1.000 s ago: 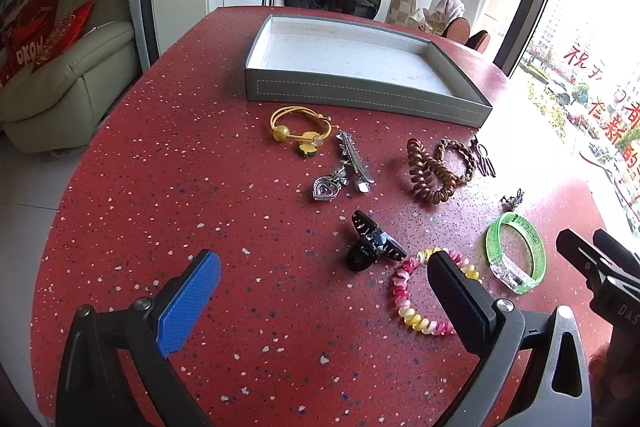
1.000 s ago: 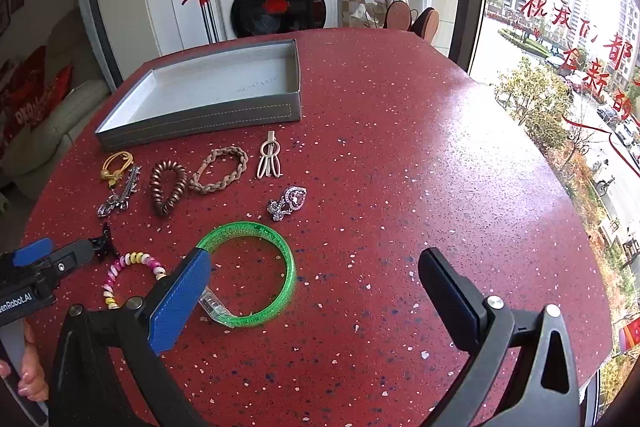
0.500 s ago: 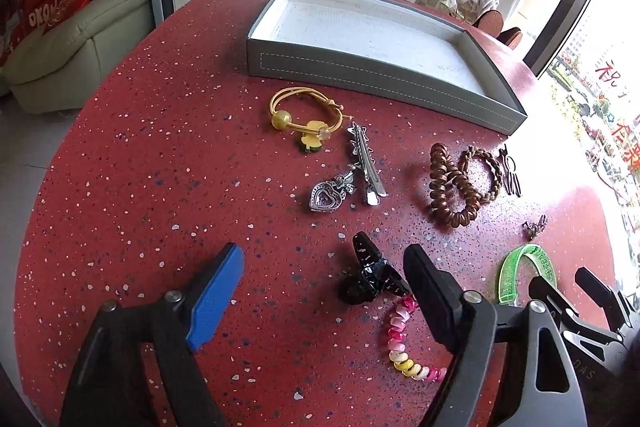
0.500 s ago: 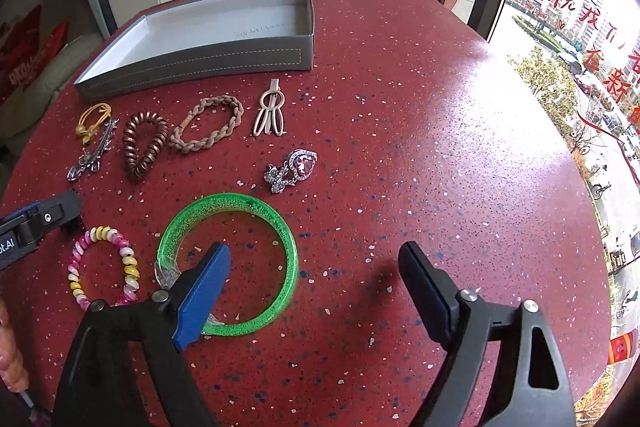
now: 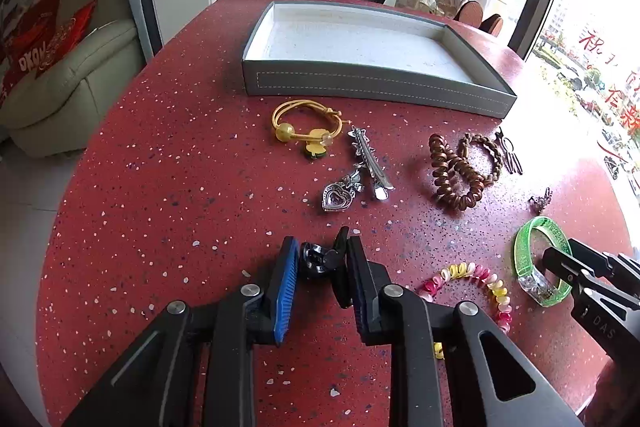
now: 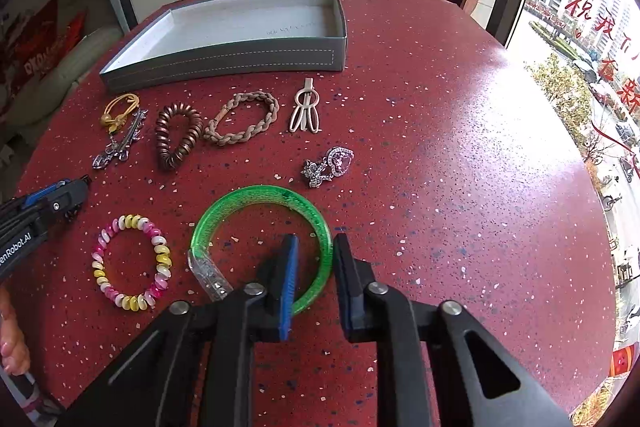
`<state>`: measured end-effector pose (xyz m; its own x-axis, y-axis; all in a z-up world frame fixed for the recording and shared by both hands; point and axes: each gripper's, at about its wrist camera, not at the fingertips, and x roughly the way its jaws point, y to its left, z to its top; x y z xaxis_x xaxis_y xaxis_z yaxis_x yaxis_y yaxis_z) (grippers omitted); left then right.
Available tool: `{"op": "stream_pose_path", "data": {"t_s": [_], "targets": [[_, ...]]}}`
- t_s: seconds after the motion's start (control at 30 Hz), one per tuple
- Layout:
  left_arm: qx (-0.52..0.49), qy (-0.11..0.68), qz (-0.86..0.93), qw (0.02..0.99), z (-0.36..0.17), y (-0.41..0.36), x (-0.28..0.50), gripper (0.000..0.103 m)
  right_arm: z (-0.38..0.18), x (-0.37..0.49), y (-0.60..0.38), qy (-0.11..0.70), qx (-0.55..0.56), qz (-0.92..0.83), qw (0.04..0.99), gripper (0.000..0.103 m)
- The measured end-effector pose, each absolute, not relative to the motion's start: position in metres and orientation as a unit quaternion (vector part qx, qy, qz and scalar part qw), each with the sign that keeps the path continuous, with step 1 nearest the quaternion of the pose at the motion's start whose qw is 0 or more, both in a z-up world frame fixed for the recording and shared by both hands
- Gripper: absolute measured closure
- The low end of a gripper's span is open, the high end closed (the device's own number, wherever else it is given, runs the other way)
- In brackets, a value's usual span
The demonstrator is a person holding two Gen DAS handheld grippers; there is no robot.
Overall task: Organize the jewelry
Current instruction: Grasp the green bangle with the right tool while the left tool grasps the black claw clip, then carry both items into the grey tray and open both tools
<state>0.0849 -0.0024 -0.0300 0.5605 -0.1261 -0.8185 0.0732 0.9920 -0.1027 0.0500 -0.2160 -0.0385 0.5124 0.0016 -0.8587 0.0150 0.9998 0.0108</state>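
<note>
1. My left tongs (image 5: 322, 263) are closing, and their pads already press on the black claw clip (image 5: 320, 259), which sits on the red desk (image 5: 160, 187).
2. My right tongs (image 6: 314, 267) are clamped on the green bangle (image 6: 256, 195), one finger inside its ring.
3. The grey tray (image 5: 372, 83) sits beyond the other jewelry.

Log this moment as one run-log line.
left hand-held gripper: closing on black claw hair clip | right hand-held gripper: shut on green glitter plastic bangle
</note>
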Motion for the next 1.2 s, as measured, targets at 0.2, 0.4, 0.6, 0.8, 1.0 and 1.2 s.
{"op": "stream_pose_path", "data": {"t_s": [0.2,0.4,0.6,0.8,1.0,1.2], "targets": [[-0.034,0.455,-0.094,0.885,-0.021,0.005,0.081,0.062,-0.035,0.052,-0.220,0.489,0.027,0.006,0.872,0.095],[-0.044,0.451,-0.117,0.884,-0.011,0.010,0.081,0.062,-0.016,0.059,-0.230,0.475,0.054,0.020,0.878,0.095],[-0.055,0.436,-0.135,0.888,0.016,0.014,0.097,0.062,0.010,0.088,-0.236,0.462,0.078,0.041,0.882,0.095],[-0.052,0.414,-0.149,0.896,0.047,0.014,0.139,0.062,0.033,0.142,-0.235,0.452,0.072,0.055,0.888,0.095],[-0.045,0.413,-0.144,0.898,0.060,0.012,0.202,0.062,0.036,0.211,-0.230,0.460,0.079,0.057,0.882,0.095],[-0.042,0.427,-0.125,0.894,0.046,0.007,0.269,0.062,0.022,0.280,-0.230,0.472,0.079,0.042,0.877,0.095]]}}
